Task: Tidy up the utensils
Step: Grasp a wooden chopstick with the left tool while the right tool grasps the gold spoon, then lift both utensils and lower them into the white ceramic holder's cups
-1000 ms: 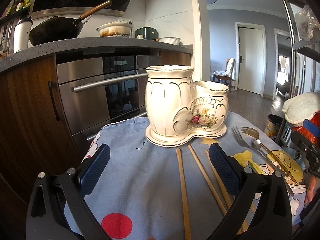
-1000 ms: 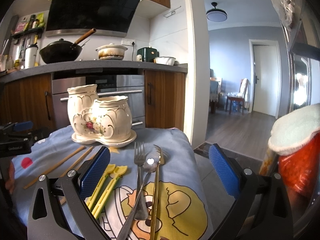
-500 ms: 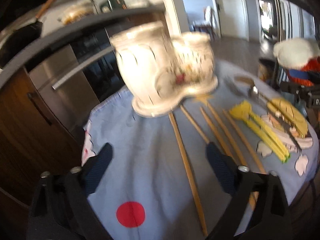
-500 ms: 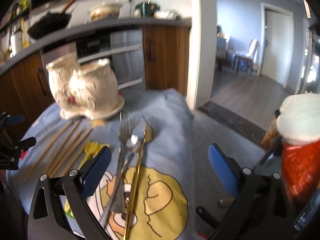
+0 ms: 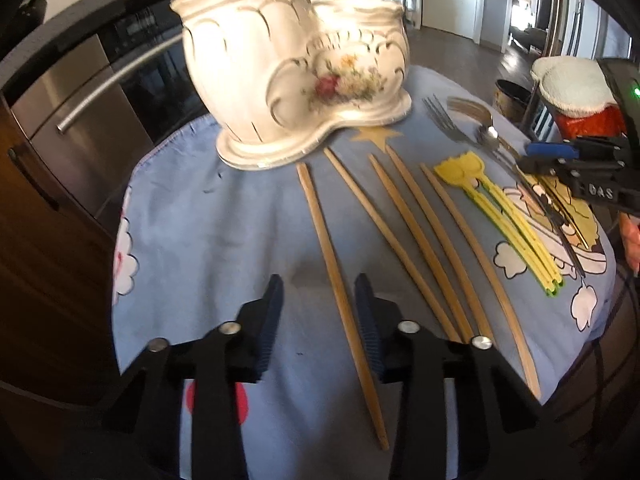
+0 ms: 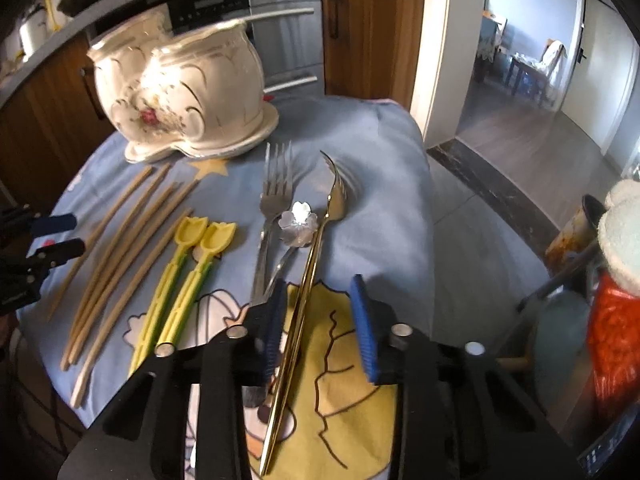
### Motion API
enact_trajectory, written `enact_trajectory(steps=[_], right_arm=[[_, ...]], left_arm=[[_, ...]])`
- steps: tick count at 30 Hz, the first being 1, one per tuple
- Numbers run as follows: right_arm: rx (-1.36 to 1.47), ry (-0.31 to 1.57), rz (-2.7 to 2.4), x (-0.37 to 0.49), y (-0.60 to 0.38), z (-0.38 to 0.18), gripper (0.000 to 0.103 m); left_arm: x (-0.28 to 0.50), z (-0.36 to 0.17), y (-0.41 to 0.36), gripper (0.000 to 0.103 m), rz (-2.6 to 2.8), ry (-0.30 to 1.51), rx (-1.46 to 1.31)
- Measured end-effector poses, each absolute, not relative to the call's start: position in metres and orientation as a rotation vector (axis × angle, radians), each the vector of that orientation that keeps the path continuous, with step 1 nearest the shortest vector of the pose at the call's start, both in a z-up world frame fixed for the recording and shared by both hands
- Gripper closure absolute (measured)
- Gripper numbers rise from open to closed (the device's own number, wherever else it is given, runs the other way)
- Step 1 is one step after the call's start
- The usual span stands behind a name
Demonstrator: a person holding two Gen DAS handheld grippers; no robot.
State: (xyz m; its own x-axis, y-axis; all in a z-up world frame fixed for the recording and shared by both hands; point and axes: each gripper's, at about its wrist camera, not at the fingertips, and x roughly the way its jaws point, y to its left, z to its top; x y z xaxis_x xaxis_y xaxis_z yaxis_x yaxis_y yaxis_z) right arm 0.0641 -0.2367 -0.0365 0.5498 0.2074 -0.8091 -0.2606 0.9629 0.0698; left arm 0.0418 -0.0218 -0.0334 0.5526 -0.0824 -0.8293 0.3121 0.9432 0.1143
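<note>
Utensils are what we are sorting, and none of them has gone into the holder yet, as far as we can see. We start with the biggest thing: the blue tablecloth (image 5: 224, 216) that everything lies on. Next comes the white ceramic holder (image 5: 288, 76) with its 2 joined cups, standing upright at the far edge of the cloth; we cannot see inside the cups, but nothing sticks out above either rim.

In front of the holder lie 5 wooden chopsticks (image 5: 332, 272), fanned out flat and apart from one another. To their right sit 2 yellow plastic picks (image 6: 180, 276), side by side and touching. Then come a silver fork (image 6: 272, 216), a gold fork (image 6: 308, 276) and a small flower-shaped spoon (image 6: 298, 224) whose bowl rests between the 2 forks.

Our left tongs (image 5: 318, 312) hover low over the near end of the leftmost chopstick, partly parted and gripping nothing; the stick lies just inside the right pad. Our right tongs (image 6: 320, 320) are likewise partly parted and empty, with the gold fork's handle running between the pads.

We judge the whole job is left: 10 pieces to lift and stand in the cups, and both tongs look lined up for a first pick.
</note>
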Motion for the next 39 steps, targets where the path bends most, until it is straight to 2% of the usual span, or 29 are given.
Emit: enact_trajectory(steps=[1, 5, 9, 11, 13, 25, 33, 39], right_arm=[[-0.047, 0.953, 0.275, 0.067, -0.237, -0.038, 0.076], [-0.050, 0.932, 0.261, 0.077, -0.233, -0.039, 0.080], [-0.031, 0.921, 0.275, 0.082, -0.232, -0.039, 0.093], [-0.027, 0.912, 0.278, 0.082, -0.232, -0.038, 0.094], [-0.011, 0.905, 0.288, 0.080, -0.233, -0.038, 0.095], [0.001, 0.664, 0.302, 0.046, -0.250, 0.006, 0.096], [-0.051, 0.465, 0.320, 0.011, -0.236, 0.038, 0.096], [-0.054, 0.355, 0.335, 0.005, -0.223, 0.066, 0.096]], left_arm=[[0.044, -0.037, -0.022, 0.076, -0.245, 0.975, 0.251], [0.050, -0.041, -0.020, 0.082, -0.265, 0.982, 0.212], [0.056, -0.040, -0.021, 0.087, -0.265, 0.988, 0.216], [0.056, -0.040, -0.024, 0.095, -0.265, 0.984, 0.230], [0.054, -0.040, -0.025, 0.096, -0.260, 0.978, 0.239], [0.039, -0.030, -0.014, 0.098, -0.286, 0.898, 0.246], [0.020, -0.006, 0.000, 0.098, -0.326, 0.734, 0.223], [0.008, 0.028, 0.019, 0.098, -0.329, 0.533, 0.134]])
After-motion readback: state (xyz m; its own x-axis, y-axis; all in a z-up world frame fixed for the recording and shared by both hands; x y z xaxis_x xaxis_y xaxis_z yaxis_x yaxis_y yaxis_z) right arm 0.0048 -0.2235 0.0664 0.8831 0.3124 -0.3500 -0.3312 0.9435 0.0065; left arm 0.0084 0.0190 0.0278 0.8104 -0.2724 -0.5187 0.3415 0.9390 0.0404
